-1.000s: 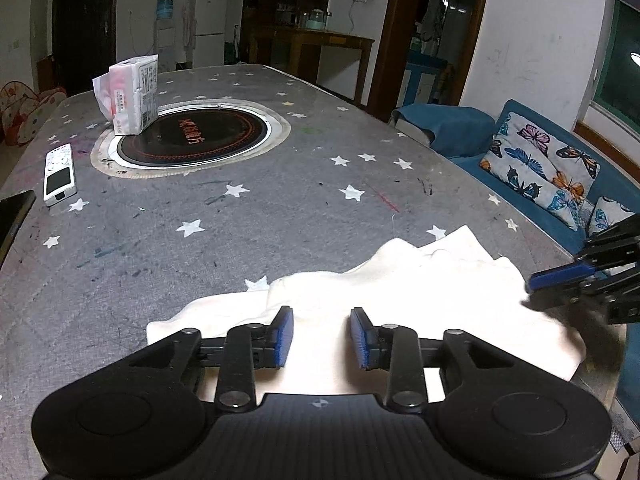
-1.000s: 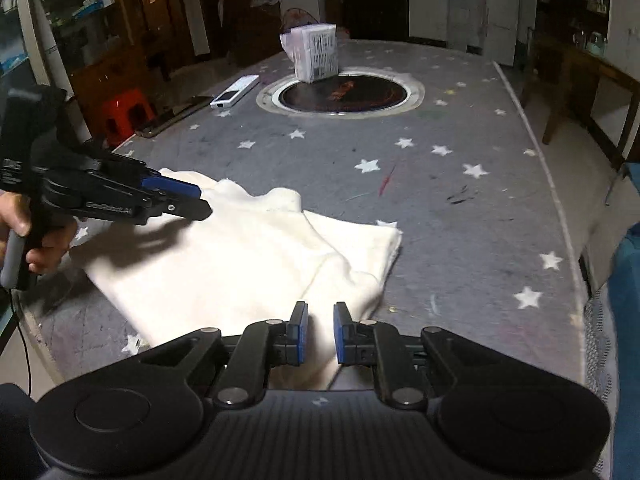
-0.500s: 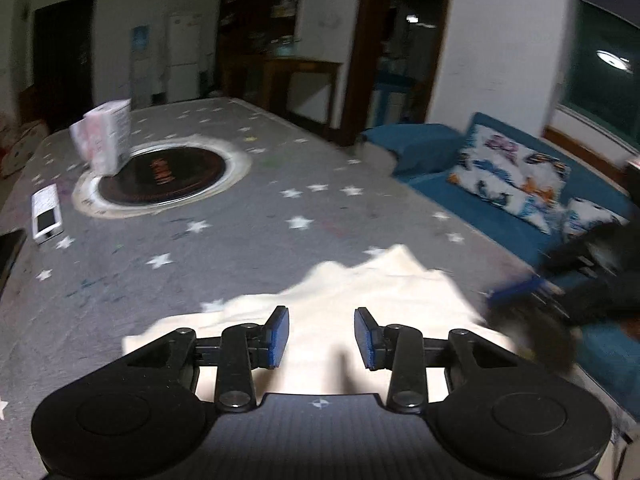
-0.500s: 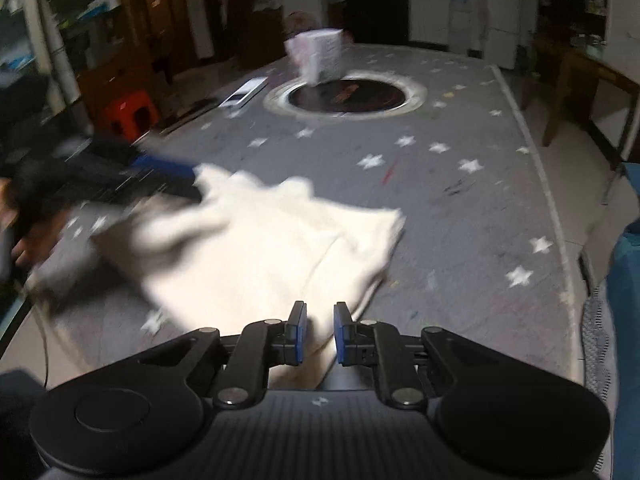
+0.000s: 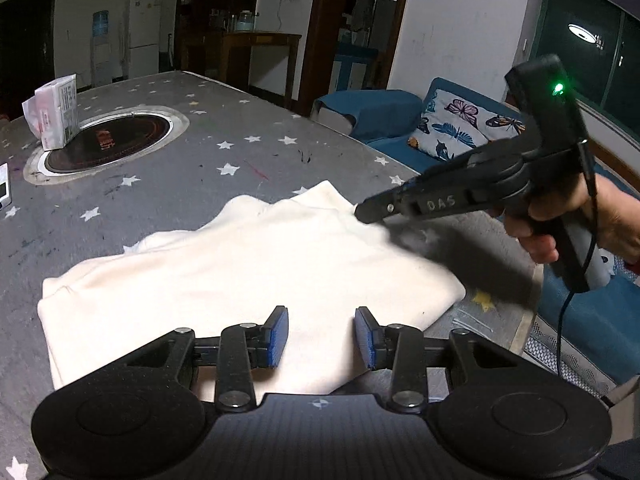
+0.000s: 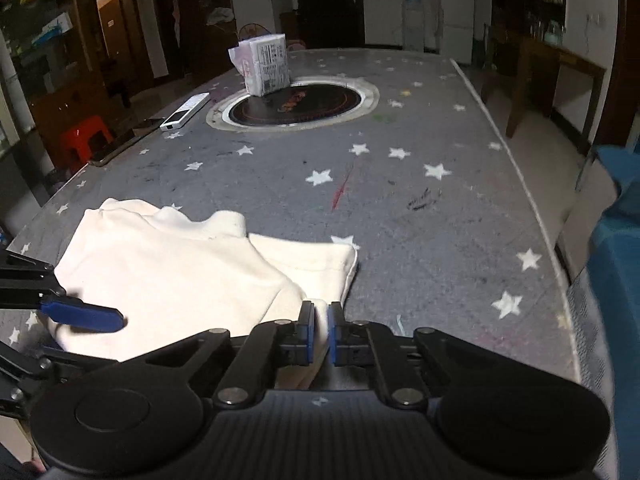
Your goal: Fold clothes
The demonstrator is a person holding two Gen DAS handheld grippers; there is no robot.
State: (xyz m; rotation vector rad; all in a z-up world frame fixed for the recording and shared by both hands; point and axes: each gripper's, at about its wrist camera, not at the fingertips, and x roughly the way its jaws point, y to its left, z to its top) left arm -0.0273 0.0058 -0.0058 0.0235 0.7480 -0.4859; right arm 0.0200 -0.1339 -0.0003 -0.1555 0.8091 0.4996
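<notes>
Right hand-held gripper (image 6: 319, 334) pinches the near corner of the cloth (image 6: 172, 276); the left hand-held gripper (image 5: 320, 336) is wide open above it, holding nothing. Cloth lies partly folded on the table (image 6: 420, 220). Probably a fold is underway.

I read this as a lived-in home at night, a dining and living area in one. My evidence: a grey star-printed table (image 6: 420, 216) with a built-in round hotplate (image 6: 296, 102), a white fridge (image 5: 144, 34) beside a water dispenser (image 5: 100, 46), and a blue sofa (image 5: 400, 120) with a butterfly cushion (image 5: 464, 128). A tissue pack (image 6: 266, 64) and a white remote (image 6: 185, 112) lie on the table.
</notes>
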